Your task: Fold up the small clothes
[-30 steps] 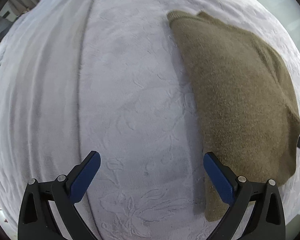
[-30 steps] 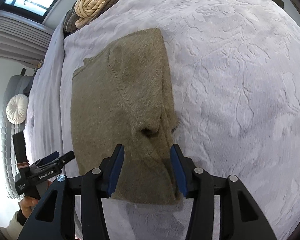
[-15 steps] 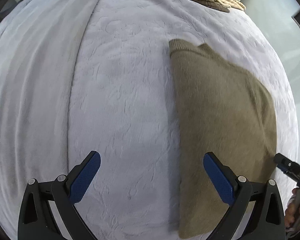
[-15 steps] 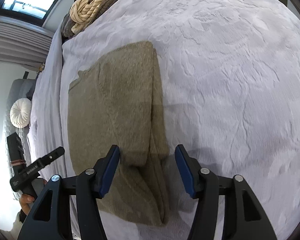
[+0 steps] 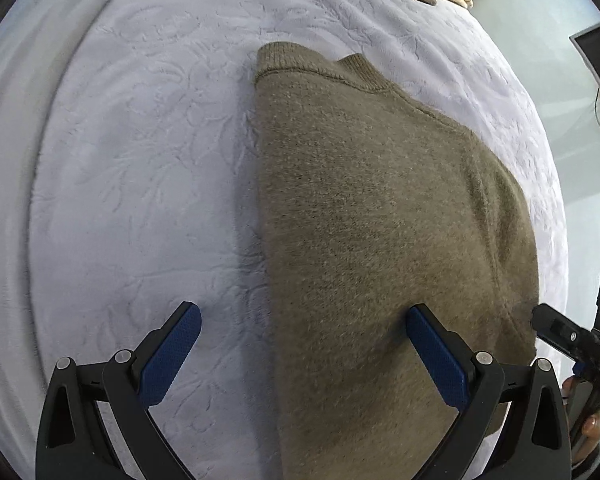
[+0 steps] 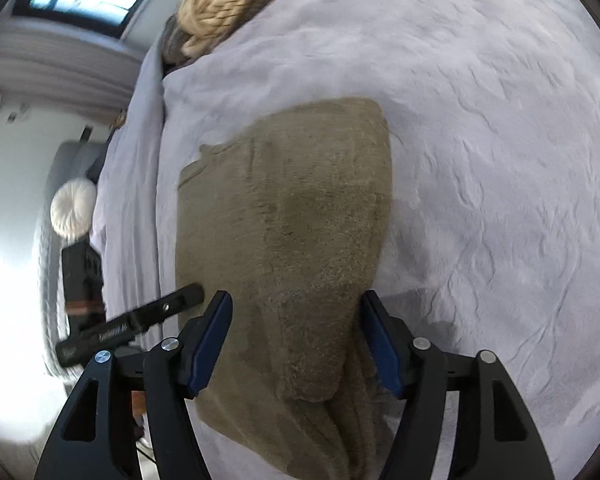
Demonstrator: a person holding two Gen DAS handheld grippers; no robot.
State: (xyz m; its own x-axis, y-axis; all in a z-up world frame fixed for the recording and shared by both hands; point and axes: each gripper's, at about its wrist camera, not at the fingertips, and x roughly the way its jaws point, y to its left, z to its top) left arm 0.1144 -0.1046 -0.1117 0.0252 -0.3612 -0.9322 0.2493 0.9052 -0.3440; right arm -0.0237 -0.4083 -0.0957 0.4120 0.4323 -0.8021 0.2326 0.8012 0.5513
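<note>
Olive knit sweater point(image 5: 372, 240) lying part-folded on the lavender bed cover point(image 5: 140, 160), folded-in side panel resting on top.

Risking a loosened fold here: thick, springy knit likely creeping back open once let go, and any later pinch catching only the top layer dragging that panel askew, with bunched lower folds near the right side slumping further. Right gripper point(image 6: 296, 338) hovering over the sweater's near end, jaws having just been opening, standing well apart with the folded panel lying between them but the pads not pressing on it, so gripping nothing. Left gripper point(image 5: 300, 350) hanging over the sweater's long edge, jaws spread wide, one pad over bare bed cover, the other over knit, clamping nothing.
</note>
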